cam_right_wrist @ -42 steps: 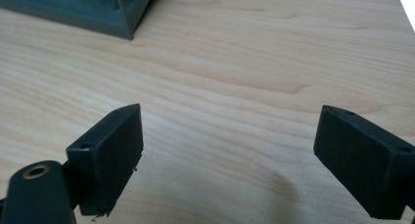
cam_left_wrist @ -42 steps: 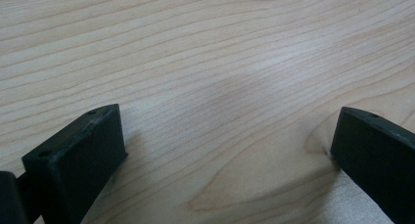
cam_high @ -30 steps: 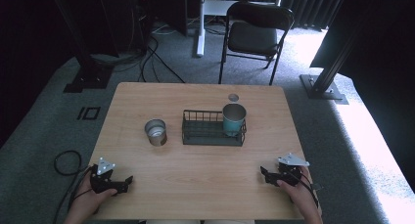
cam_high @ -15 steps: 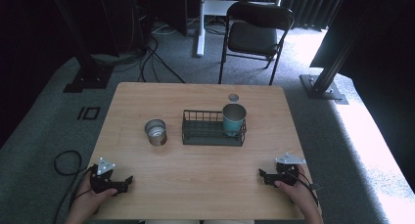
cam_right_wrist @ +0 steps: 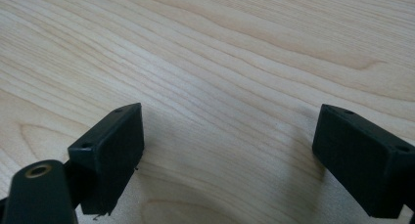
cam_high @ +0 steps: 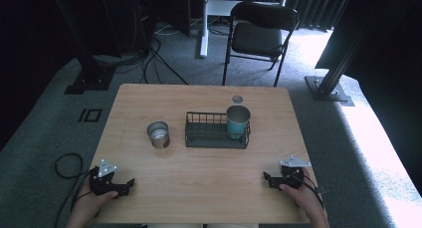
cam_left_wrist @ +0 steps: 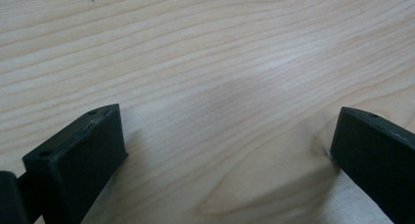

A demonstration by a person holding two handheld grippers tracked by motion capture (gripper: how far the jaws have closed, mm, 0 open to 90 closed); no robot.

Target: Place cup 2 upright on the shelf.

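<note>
Tongs rest low at the near edge of the wooden table (cam_high: 199, 96), one pair at each side. The left tongs (cam_high: 130, 183) lie at the near left corner in the person's left hand (cam_high: 92, 203), and their jaws stand wide apart with only bare wood between them, as the left gripper view shows. The right tongs (cam_high: 265, 177) lie at the near right corner in the right hand (cam_high: 301, 195), also spread wide over bare wood with nothing gripped. Both pairs point toward the middle of the table. Farther on, near the centre, stands a dark wire basket (cam_high: 211, 136), and a teal cup (cam_high: 238, 121) stands upright in its right end. A silver tin can (cam_high: 158, 134) stands just to the left of the basket, apart from it. A small round lid (cam_high: 237, 99) lies behind the basket. All these things are well apart from both tongs.
</note>
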